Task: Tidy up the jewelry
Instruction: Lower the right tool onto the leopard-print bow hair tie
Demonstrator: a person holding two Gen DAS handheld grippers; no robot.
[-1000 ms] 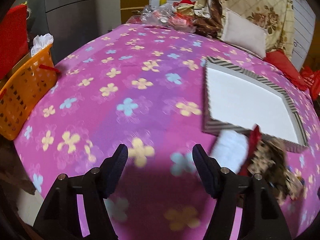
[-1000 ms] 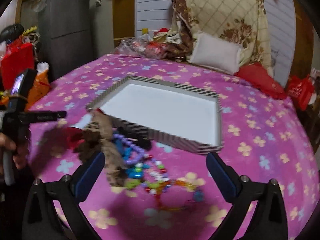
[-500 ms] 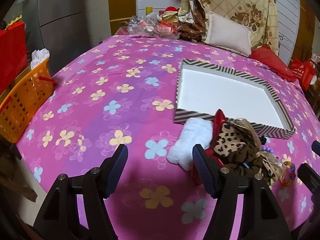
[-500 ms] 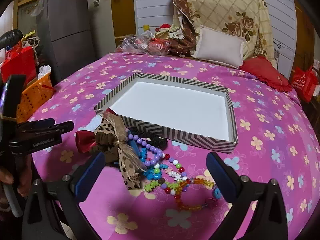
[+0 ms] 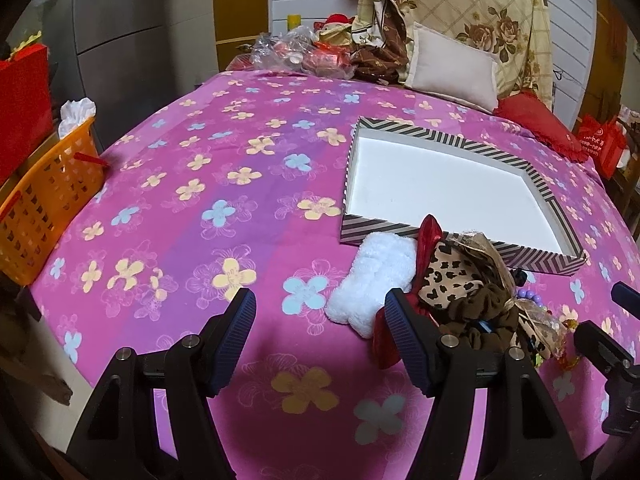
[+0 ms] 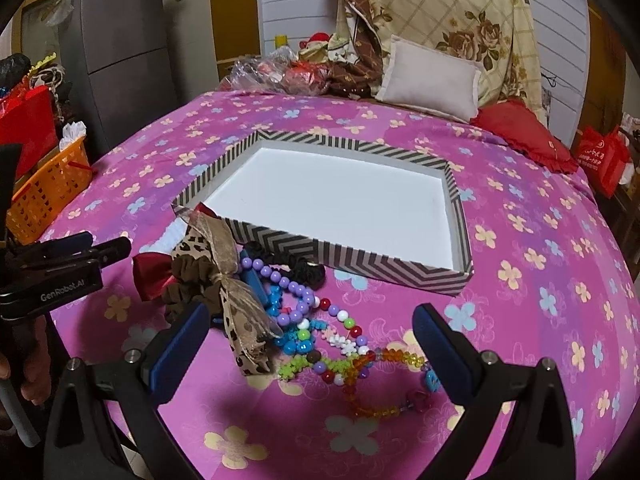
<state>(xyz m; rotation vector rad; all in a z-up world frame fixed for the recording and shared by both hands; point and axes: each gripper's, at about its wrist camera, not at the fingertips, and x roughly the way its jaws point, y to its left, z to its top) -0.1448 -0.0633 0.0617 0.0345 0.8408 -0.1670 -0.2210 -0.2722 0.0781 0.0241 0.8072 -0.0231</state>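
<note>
Both grippers are hovering low over the near edge of the pink floral bedspread (image 5: 224,184), neither touching anything. The left gripper (image 5: 320,332) is standing with its jaws spread wide and nothing between them, aimed just left of the accessory pile. The right gripper (image 6: 310,344) is likewise released and wide, framing the beaded strands. The striped tray (image 6: 360,266) is lying far of the pile, its white floor holding nothing, so by my reading sorting is not yet begun. All items are sitting outside it, against or near its near wall: a white fluffy piece (image 5: 376,280) leftmost, then a red bow (image 6: 154,276), a leopard-print bow (image 6: 236,320), a brown scrunchie (image 6: 192,284), a black scrunchie (image 6: 296,264), a purple bead bracelet (image 6: 288,288) and an orange-red bead strand (image 6: 372,384). The strands are overlapping in a tangle; how many separate pieces there are is hard to tell. An orange basket (image 5: 44,196) is standing off the bed's left side. Every item is still waiting to be lifted into the tray.
</note>
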